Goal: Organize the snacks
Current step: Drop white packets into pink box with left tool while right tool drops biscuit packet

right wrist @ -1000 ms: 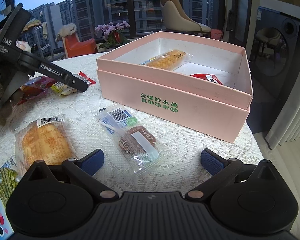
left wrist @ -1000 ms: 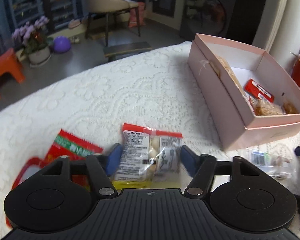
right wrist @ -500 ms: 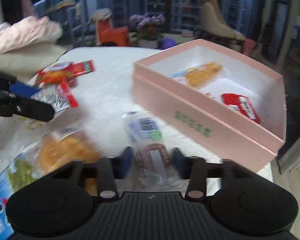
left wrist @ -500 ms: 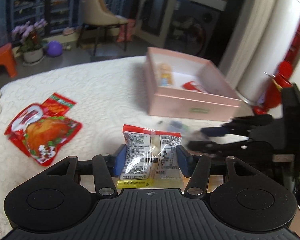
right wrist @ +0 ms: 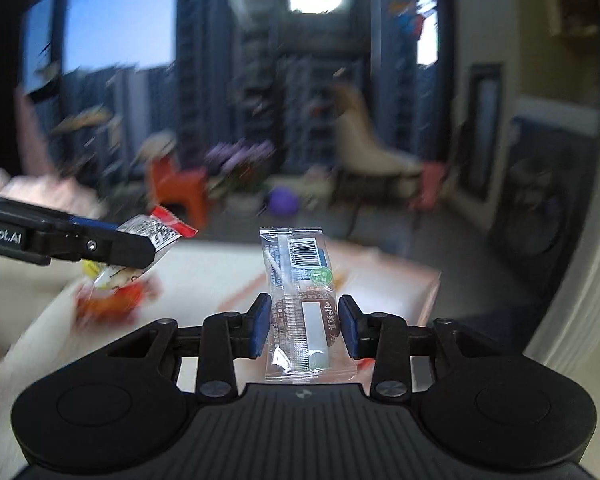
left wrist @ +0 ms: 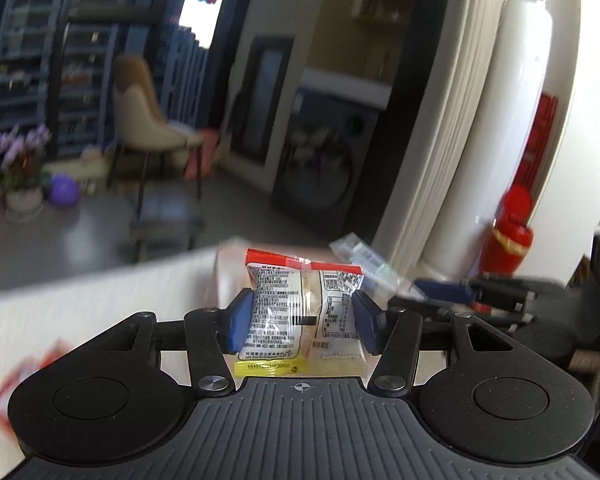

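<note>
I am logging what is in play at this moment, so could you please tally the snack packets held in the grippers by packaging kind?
Red-topped printed packet, pinched in the left gripper: 1
Clear packet with a barcode and brown snack, pinched in the right gripper: 1
Total held: 2

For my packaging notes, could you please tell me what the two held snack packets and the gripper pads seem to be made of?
The red-topped snack packet looks like thin glossy plastic film: see-through patches, printed label, crimped red seal. The clear snack packet likewise seems transparent film, glinting, with its brown contents showing through. The blue pads look like matte rubber or soft plastic; which of the two is unclear.
</note>
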The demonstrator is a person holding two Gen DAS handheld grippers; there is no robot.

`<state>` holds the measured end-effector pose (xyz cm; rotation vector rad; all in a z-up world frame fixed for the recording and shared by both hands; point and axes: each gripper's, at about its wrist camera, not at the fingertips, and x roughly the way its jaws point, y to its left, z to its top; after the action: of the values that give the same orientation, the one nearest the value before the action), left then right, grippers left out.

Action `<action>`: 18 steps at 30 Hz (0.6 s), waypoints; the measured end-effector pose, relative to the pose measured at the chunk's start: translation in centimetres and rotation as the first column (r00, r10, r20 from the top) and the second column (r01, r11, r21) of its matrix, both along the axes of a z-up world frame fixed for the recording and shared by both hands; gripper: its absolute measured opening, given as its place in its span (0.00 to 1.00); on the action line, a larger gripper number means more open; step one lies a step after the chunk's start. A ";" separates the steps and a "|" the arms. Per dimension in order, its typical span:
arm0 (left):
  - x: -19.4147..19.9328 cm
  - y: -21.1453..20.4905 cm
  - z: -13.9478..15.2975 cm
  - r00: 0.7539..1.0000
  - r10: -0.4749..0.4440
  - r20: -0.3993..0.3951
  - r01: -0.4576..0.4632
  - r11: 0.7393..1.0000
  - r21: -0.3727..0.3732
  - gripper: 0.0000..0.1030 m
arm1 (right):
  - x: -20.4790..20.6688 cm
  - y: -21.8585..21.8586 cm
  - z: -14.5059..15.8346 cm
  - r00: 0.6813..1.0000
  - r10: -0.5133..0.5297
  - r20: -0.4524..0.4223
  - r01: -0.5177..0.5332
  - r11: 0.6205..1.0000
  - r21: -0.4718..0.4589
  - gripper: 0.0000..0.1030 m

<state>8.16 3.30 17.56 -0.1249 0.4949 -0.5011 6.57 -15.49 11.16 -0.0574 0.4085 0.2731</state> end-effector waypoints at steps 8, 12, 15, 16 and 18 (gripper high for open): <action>11.9 -5.9 -3.4 0.999 -0.008 -0.052 0.010 0.999 0.037 0.57 | 8.2 -2.2 -1.4 0.988 -0.113 -0.105 0.116 0.993 0.026 0.57; 12.5 -6.6 -7.4 0.997 0.017 -0.075 -0.008 0.992 0.127 0.56 | 9.0 -3.4 -4.2 0.972 -0.186 -0.147 0.184 0.983 -0.030 0.57; 12.6 -6.5 -9.2 0.991 0.104 -0.083 -0.081 0.967 0.241 0.56 | 9.9 -4.1 -6.3 0.955 -0.218 -0.199 0.212 0.976 -0.053 0.57; 12.5 -6.6 -9.8 0.987 0.131 -0.091 -0.101 0.955 0.278 0.56 | 10.4 -4.1 -6.9 0.949 -0.228 -0.218 0.219 0.973 -0.064 0.57; 12.4 -6.0 -11.2 0.974 0.178 -0.140 -0.130 0.945 0.301 0.56 | 10.7 -4.1 -8.0 0.938 -0.239 -0.250 0.228 0.971 -0.072 0.57</action>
<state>20.51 -2.66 6.38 0.0773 0.7101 -0.2603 17.22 -19.56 3.18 -0.0143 0.6747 0.0359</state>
